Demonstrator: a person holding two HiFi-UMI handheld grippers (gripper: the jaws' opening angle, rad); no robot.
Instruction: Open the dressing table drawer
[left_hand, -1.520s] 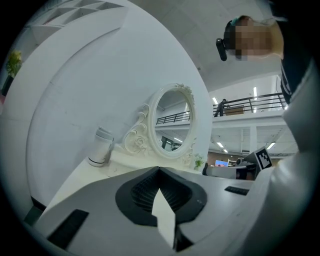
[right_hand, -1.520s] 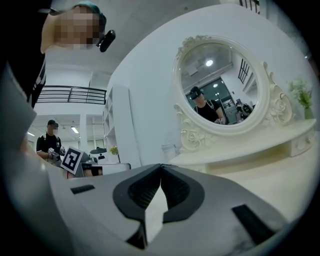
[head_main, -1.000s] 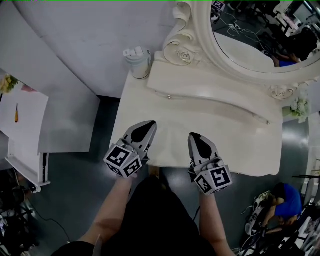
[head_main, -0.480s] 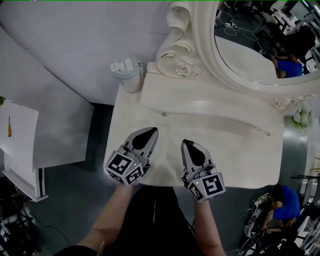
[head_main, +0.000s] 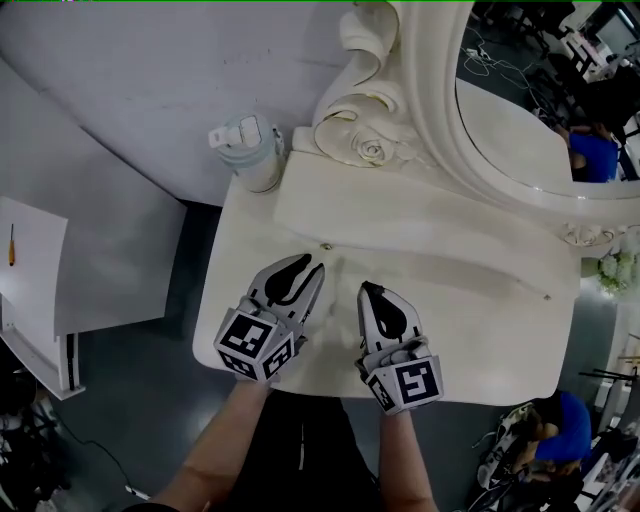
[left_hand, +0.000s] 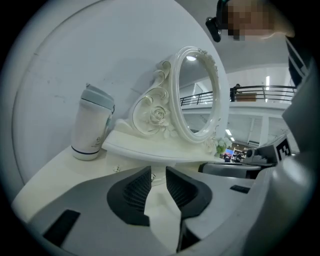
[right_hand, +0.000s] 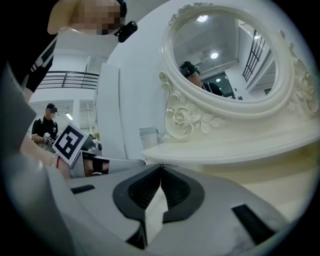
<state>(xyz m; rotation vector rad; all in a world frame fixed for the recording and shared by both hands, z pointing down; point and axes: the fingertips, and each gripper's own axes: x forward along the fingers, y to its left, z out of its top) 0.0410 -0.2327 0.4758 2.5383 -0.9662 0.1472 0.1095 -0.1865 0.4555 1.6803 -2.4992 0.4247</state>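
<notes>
Nearest, over the near part of the dressing table top (head_main: 480, 345): left gripper (head_main: 308, 270) and right gripper (head_main: 368, 290), side by side, aimed toward the far side. On the left, jaws narrowly apart, having just been opening, clamping nothing. Through their gap, only a small drawer knob (head_main: 326, 246), just beyond the tips and apparently untouched. On the right, jaws closed together, empty.

Just beyond, under the raised shelf: the drawer front (head_main: 420, 265), flush and shut. Farther left, a white lidded tumbler (head_main: 243, 150). Farthest, the carved oval mirror (head_main: 530, 110).

Judged from this: approach nearly done, nothing gripped, drawer not yet moved. Remaining: closing on the knob, then pulling toward the near side.
</notes>
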